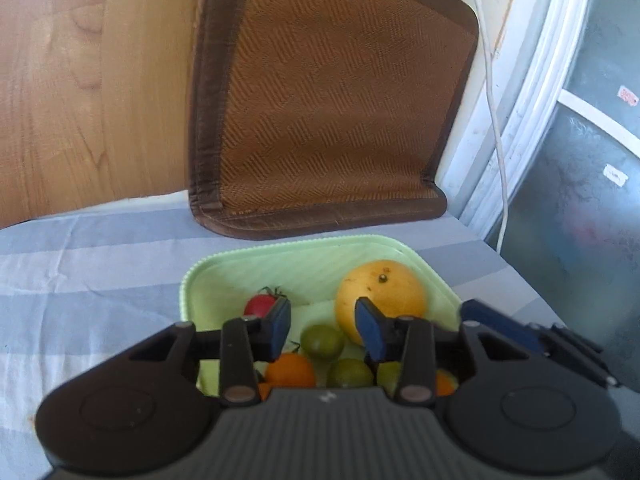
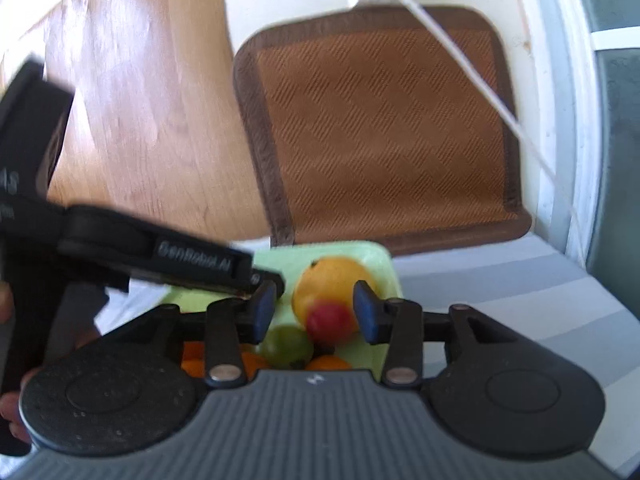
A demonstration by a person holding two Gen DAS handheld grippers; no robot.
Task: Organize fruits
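A pale green tray [image 1: 248, 264] on the striped cloth holds a big yellow-orange fruit [image 1: 380, 296], a red tomato [image 1: 260, 305], some small green fruits [image 1: 322, 340] and small orange ones [image 1: 290, 370]. My left gripper [image 1: 325, 328] hangs over the tray, open, with nothing between its blue pads. My right gripper [image 2: 315, 314] is open too. A blurred red tomato [image 2: 330, 322] shows between its pads, clear of the left one, in front of the big fruit [image 2: 328, 280]. Each gripper appears in the other's view: the right gripper [image 1: 480, 316], the left gripper [image 2: 268, 280].
A brown woven mat [image 1: 332, 112] leans upright just behind the tray. A wooden panel [image 1: 80, 100] stands at the left, with a white cable [image 1: 496, 120] and a window frame [image 1: 540, 120] at the right. Striped cloth [image 1: 80, 280] covers the surface. A person's hand [image 2: 10, 412] holds the left gripper.
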